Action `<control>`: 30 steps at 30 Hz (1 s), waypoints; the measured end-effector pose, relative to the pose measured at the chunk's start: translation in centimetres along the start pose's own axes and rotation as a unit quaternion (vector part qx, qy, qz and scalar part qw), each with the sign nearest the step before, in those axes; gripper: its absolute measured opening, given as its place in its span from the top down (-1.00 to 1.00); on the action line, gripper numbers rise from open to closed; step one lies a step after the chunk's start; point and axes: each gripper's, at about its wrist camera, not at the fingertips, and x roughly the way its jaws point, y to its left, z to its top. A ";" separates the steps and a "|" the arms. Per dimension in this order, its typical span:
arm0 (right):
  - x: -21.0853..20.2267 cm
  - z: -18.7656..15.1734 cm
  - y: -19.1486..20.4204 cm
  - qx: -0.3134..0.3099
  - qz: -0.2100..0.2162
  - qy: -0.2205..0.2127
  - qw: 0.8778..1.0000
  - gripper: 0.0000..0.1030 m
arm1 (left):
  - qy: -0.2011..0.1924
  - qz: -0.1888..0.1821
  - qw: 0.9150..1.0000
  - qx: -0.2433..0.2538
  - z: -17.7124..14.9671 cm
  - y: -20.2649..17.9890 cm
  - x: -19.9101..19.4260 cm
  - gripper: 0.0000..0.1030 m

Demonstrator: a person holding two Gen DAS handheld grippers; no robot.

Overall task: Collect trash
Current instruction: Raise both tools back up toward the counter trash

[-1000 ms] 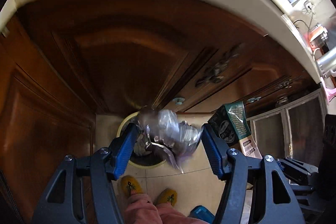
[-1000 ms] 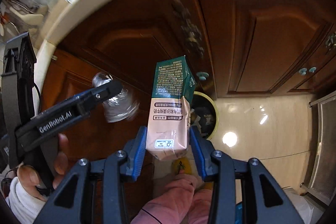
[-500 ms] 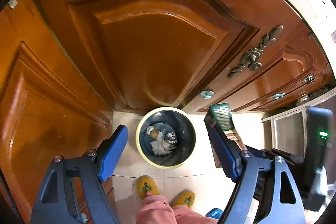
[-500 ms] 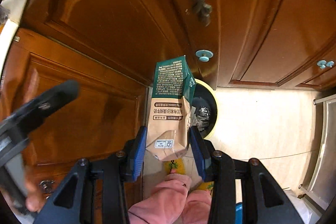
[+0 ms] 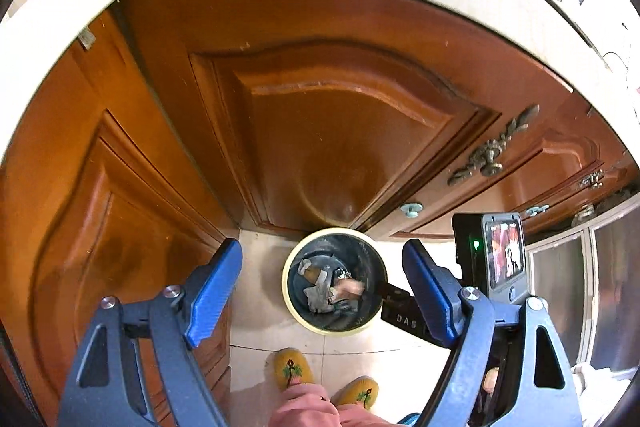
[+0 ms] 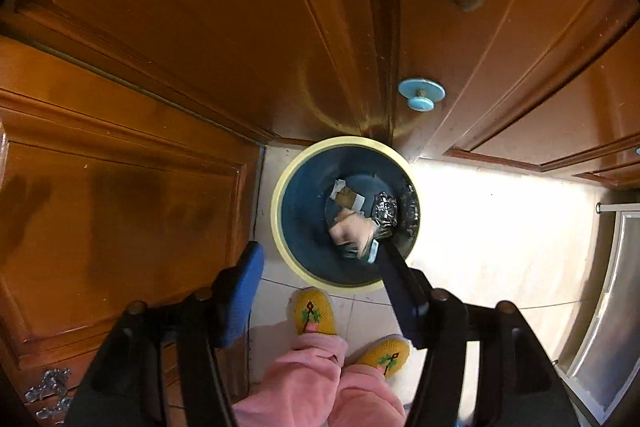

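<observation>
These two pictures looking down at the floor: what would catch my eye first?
Probably the round dark-blue waste bin with a pale yellow rim, standing on the tiled floor against glossy brown wooden cabinet doors. Inside lie a pinkish-tan carton and crumpled silvery plastic. Nearer, each tool's blue-padded fingers frame the bin with nothing between them, above yellow embroidered slippers.

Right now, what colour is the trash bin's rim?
Pale yellow around a dark blue inside; the trash bin shows best in the right wrist view.

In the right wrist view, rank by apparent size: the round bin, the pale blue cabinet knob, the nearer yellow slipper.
1. Round yellow-rimmed dark bin
2. Yellow embroidered slipper
3. Pale blue cabinet knob
Differing nearness to the camera skews true sizes.
</observation>
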 end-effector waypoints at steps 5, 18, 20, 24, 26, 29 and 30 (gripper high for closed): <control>-2.0 -0.3 -0.1 0.003 0.016 -0.006 1.000 -0.17 | -0.007 0.001 1.000 0.001 1.4 -0.6 -1.3 -0.58; -17.4 -1.7 1.1 0.023 0.057 -0.075 0.995 -0.17 | -0.041 -0.005 0.998 0.037 6.1 -3.8 -10.7 -0.58; -19.9 -1.7 1.4 0.022 0.061 -0.093 0.994 -0.17 | -0.053 -0.006 0.998 0.046 7.1 -4.4 -12.8 -0.58; -24.7 -1.4 1.9 0.025 0.067 -0.133 0.988 -0.17 | -0.076 -0.006 0.995 0.063 9.0 -5.0 -15.8 -0.58; -27.1 -1.3 2.1 0.029 0.071 -0.154 0.985 -0.17 | -0.090 -0.005 0.993 0.075 10.0 -5.5 -17.6 -0.59; -30.2 -1.1 2.6 0.030 0.072 -0.179 0.981 -0.17 | -0.107 -0.003 0.990 0.097 11.4 -6.0 -19.5 -0.69; -31.0 -1.0 2.8 0.031 0.072 -0.188 0.979 -0.17 | -0.112 -0.002 0.988 0.102 11.8 -6.2 -20.1 -0.71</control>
